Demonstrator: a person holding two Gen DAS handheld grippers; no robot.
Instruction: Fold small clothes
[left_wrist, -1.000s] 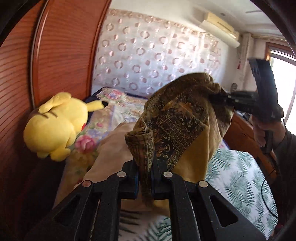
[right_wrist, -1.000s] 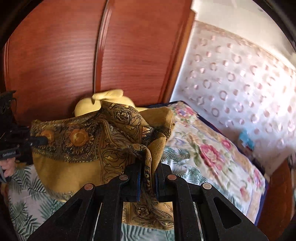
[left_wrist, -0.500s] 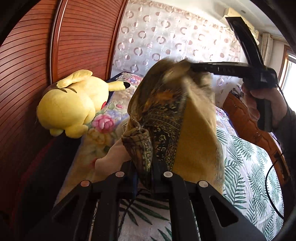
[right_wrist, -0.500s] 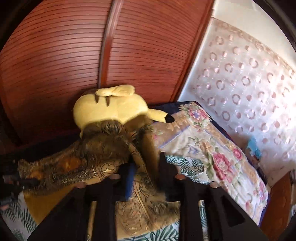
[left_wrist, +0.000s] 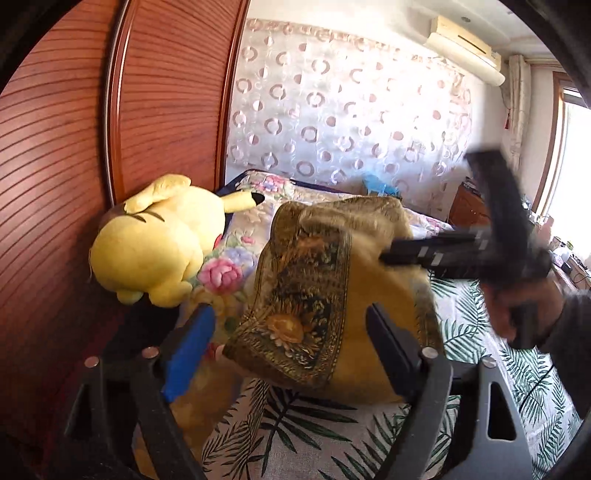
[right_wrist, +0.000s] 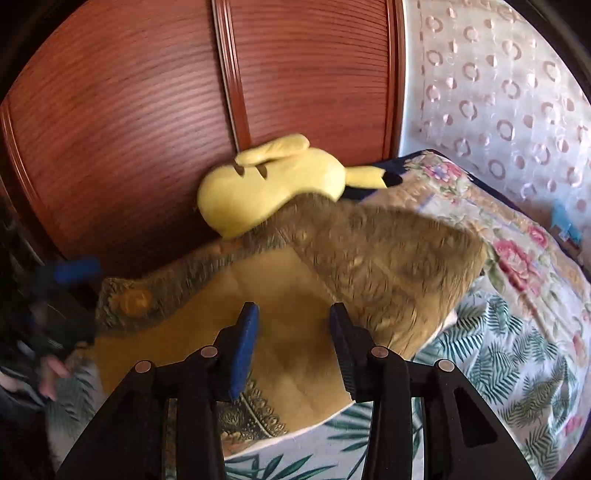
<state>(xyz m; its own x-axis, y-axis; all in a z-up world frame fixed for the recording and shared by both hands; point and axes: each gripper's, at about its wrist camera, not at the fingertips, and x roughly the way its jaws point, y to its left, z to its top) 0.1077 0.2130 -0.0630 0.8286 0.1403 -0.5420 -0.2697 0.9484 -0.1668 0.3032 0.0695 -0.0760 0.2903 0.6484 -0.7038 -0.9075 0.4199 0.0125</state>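
Observation:
A mustard garment (left_wrist: 314, 295) with a dark gold patterned border lies crumpled on the leaf-print bed sheet (left_wrist: 465, 317). My left gripper (left_wrist: 288, 314) is opening wide; the garment's near corner sits between its fingers, but neither pad presses on it. In the right wrist view the garment (right_wrist: 295, 284) spreads under my right gripper (right_wrist: 292, 308), whose jaws are also opening and grip nothing. From the left wrist view, the blurred right gripper (left_wrist: 386, 256) points at the garment's far side, held by a hand (left_wrist: 517, 314). The left gripper (right_wrist: 74, 269) shows as a blur at that frame's left edge.
A yellow plush toy (left_wrist: 155, 243) lies against the ribbed wooden panel (left_wrist: 55, 147) at the head of the bed, right behind the garment. A floral quilt (right_wrist: 517, 254) covers the far side. A patterned curtain (left_wrist: 332, 110) hangs behind.
Both grippers were shut on the garment and held it up; now both have let go. The garment has dropped onto the bed. The right gripper has sunk low.

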